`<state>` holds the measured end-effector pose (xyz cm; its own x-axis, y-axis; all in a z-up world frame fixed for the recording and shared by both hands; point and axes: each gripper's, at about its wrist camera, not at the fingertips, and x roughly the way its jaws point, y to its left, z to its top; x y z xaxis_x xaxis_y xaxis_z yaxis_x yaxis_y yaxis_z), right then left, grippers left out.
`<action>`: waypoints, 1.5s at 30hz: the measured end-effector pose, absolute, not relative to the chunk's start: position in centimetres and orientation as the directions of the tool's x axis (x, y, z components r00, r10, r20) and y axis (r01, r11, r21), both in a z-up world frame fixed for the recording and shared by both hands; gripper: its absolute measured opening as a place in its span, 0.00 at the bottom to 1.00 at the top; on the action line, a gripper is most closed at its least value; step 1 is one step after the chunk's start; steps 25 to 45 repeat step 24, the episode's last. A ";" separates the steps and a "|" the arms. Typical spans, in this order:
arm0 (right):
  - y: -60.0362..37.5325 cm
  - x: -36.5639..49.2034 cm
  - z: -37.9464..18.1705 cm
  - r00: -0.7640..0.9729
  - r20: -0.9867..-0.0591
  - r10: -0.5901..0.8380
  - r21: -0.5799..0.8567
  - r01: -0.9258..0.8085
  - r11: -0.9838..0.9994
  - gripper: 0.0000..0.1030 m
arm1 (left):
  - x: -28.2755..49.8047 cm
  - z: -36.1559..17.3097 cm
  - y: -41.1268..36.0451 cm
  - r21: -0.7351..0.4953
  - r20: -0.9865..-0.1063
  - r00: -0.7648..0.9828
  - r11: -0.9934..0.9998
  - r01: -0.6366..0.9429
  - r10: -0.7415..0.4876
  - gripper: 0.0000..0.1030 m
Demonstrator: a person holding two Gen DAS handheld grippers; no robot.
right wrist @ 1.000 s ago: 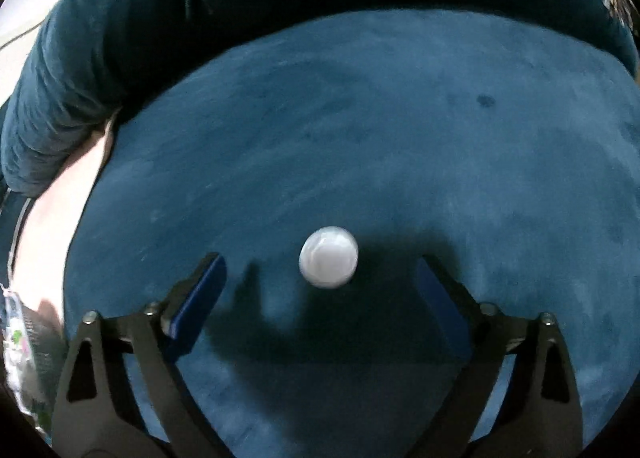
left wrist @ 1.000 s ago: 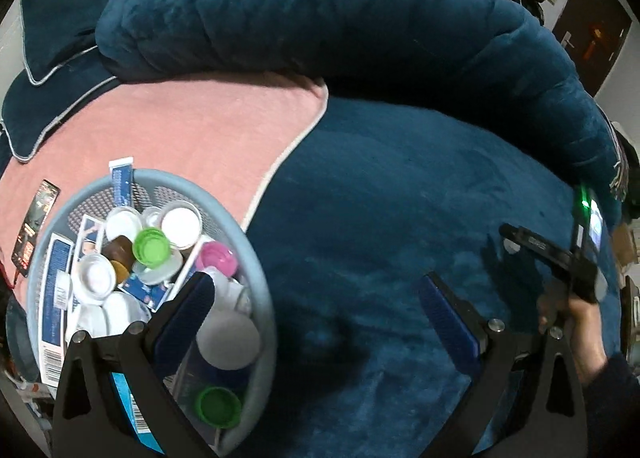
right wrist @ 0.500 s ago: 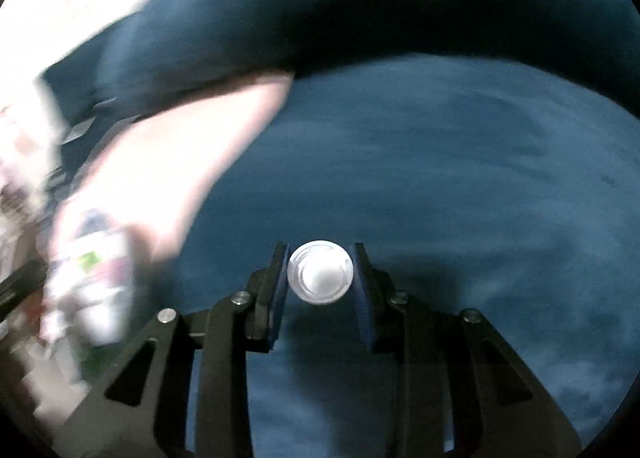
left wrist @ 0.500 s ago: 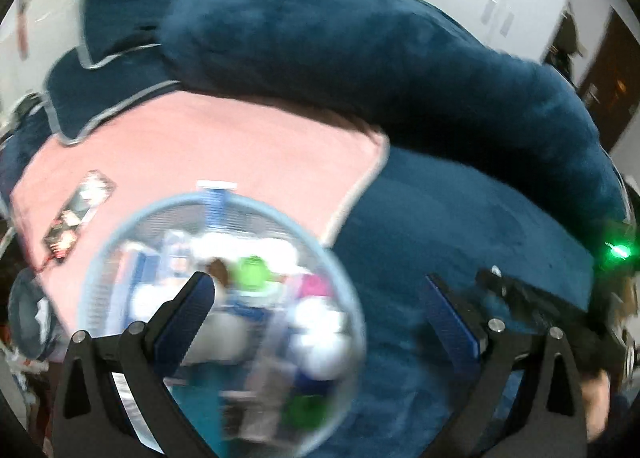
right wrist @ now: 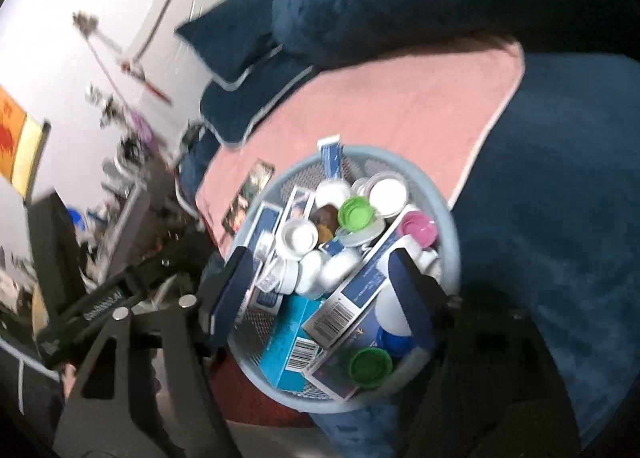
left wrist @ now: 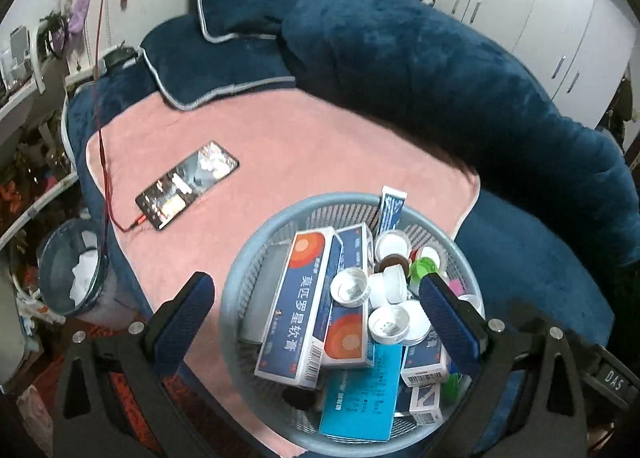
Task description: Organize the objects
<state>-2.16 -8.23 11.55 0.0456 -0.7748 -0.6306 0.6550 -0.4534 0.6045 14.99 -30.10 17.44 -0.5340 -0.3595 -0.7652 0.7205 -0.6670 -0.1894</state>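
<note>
We are looking down on a round blue mesh basket (left wrist: 236,294) sitting on a pink towel (left wrist: 320,146), and it is holding medicine boxes (left wrist: 304,310), white jars (left wrist: 352,287) and a green cap (left wrist: 424,267). Our left gripper (left wrist: 320,318) is hanging open just above the basket. Beyond the basket, a phone (left wrist: 188,184) is lying on the towel.

Directly beyond the left gripper's fingers (left wrist: 192,306) the pink towel (left wrist: 320,146) lies open, obstructed only by a phone (left wrist: 188,188) with a red cable (left wrist: 105,162) at its near end. Between and ahead of the right gripper's fingers (right wrist: 404,278) the mesh basket (right wrist: 448,226) is packed to the rim with boxes (right wrist: 348,298) and jars (right wrist: 298,236), leaving no gap. Behind the towel, a blue bolster (left wrist: 440,70) and cushions (left wrist: 224,70) close off passage.
</note>
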 end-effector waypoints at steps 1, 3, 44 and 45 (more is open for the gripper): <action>-7.8 -1.9 12.1 0.020 -0.633 -0.774 0.592 0.656 -0.467 0.74 | 15.1 17.7 -29.7 -0.192 -0.753 -0.550 -0.680 0.708 -0.360 0.99; -6.3 -0.9 13.4 -0.067 -0.647 -0.760 0.526 0.682 -0.508 0.78 | 15.1 17.9 -29.0 -0.222 -0.734 -0.592 -0.706 0.672 -0.332 0.99; 11.2 3.0 11.3 -0.480 -0.703 -0.525 0.340 0.422 -0.840 0.79 | 9.0 13.8 -11.0 -0.203 -0.805 -0.592 -0.921 0.332 -0.036 0.99; 11.2 3.0 11.3 -0.480 -0.703 -0.525 0.340 0.422 -0.840 0.79 | 9.0 13.8 -11.0 -0.203 -0.805 -0.592 -0.921 0.332 -0.036 0.99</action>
